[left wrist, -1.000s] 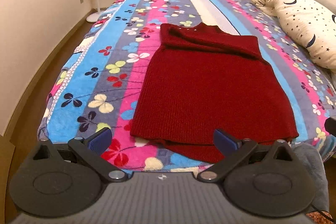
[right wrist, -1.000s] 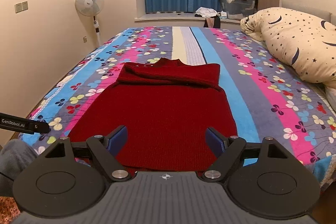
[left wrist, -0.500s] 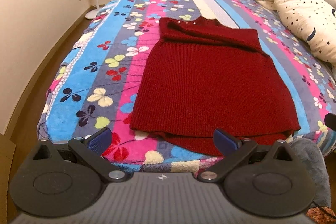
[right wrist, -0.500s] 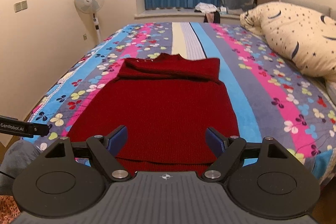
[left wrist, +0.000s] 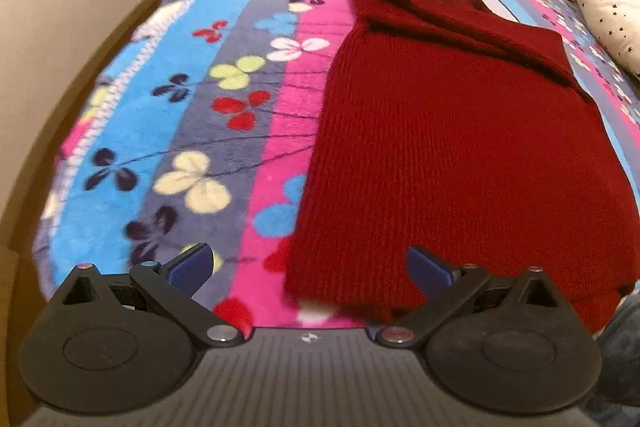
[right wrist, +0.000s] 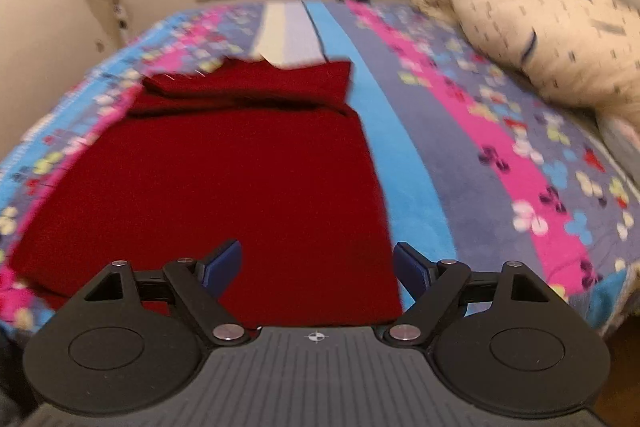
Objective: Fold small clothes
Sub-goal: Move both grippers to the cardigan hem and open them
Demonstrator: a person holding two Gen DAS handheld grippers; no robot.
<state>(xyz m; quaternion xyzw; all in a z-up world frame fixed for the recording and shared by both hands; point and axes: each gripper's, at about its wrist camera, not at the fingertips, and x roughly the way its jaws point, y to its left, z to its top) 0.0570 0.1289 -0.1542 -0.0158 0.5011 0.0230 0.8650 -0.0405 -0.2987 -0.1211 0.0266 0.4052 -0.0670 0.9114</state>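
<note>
- Hovering above the near hem of the red knit garment: left tool over its near-left corner, right tool over its near-right corner.
- Both tools released, jaws spread wide, nothing between the blue pads, no pad touching knit.
- Garment location: flat on the bed, on the flowered striped blanket, hem at the near edge, collar end toward the far side.
- Top portion doubled over into a thicker band across the far end; probably sleeves tucked in, though blur in the right wrist view prevents certainty.
- Likely reason for this layout: body smoothed flat, hem squared to the bed edge, so that both near corners sit within easy reach and lift evenly.
- Likely reason for the spread jaws and downward tilt: readiness to straddle the hem edge, one corner per tool.
- Judged step: approach to a two-corner pinch, then hem carried toward the collar to halve the length. Fold of the body not yet begun.
- Risk noted: thick ribbed knit may yield only the top layer to a shallow pinch; deeper bite at the edge advisable.
- Star-and-moon pillow well apart at the right, clear of the fold path.
- Writing and brands: none legible on garment, blanket or tools in either view.
</note>
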